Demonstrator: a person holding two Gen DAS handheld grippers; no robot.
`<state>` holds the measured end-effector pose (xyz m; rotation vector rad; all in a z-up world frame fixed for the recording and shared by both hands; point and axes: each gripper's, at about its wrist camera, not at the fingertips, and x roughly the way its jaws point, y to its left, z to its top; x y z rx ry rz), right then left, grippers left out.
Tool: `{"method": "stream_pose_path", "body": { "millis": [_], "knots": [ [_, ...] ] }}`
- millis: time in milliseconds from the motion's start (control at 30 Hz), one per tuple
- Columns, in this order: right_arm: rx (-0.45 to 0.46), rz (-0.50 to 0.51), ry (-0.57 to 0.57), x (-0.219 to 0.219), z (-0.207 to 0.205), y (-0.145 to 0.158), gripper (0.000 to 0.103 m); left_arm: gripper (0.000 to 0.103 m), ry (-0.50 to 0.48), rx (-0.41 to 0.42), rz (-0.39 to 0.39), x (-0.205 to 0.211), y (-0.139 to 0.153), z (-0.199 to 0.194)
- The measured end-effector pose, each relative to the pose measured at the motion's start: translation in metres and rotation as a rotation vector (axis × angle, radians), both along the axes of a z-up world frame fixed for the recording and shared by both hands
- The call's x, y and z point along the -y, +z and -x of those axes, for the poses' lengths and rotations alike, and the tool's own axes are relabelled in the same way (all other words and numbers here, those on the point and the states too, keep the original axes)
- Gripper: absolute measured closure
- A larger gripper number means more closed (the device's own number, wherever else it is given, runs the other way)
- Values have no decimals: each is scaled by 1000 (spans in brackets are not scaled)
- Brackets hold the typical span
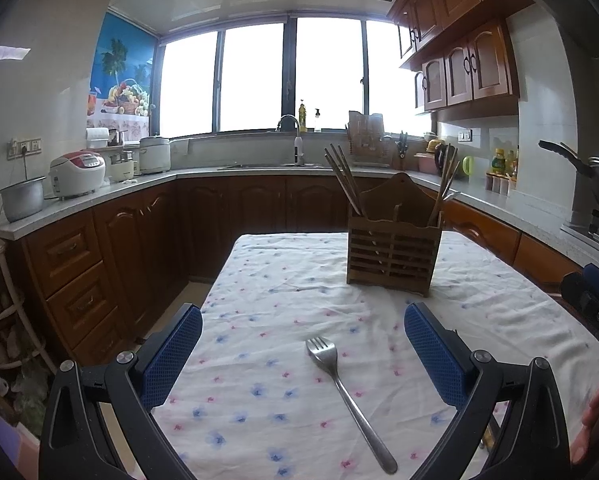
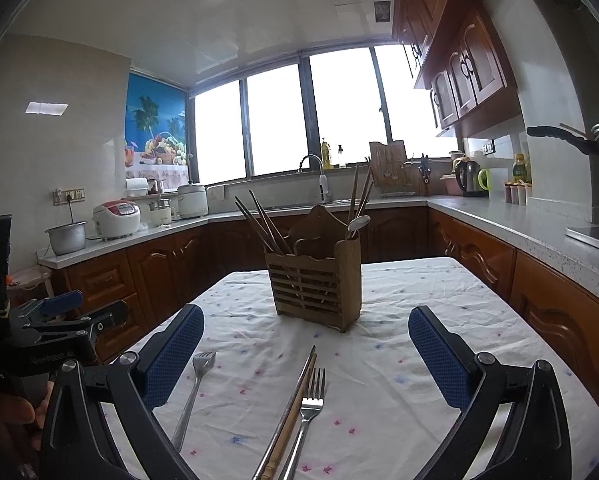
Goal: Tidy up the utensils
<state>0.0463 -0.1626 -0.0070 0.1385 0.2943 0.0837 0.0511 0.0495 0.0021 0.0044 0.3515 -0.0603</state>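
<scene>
While a fork (image 1: 347, 398) lies flat on the floral tablecloth (image 1: 283, 292) between the spread fingers of the left gripper (image 1: 303, 354), a second fork (image 2: 305, 416) and chopsticks (image 2: 289, 416) are framed by the spread, empty right gripper (image 2: 305, 354); the wooden utensil holder (image 2: 317, 286) is seen beyond.

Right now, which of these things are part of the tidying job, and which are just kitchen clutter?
Part of the job:
left fork
right fork
loose chopsticks
wooden holder

Just lying about:
rice cooker
metal pot
kettle
faucet
</scene>
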Motion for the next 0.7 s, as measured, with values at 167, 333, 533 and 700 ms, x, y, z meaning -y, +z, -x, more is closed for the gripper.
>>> {"method": "stream_pose_path", "body": {
  "millis": [167,333,533,700],
  "knots": [
    [6,-1,5,0,0,2,0,1,6,5,-2,2,-1,1],
    [6,1,12,-3,0,3,0,1,4,7,-6,4,0,2],
    [9,0,15,-3,1,4,0,1,5,4,-2,5,0,2],
    [7,-1,15,-3,0,4,0,1,4,4,1,5,0,2]
  ]
}}
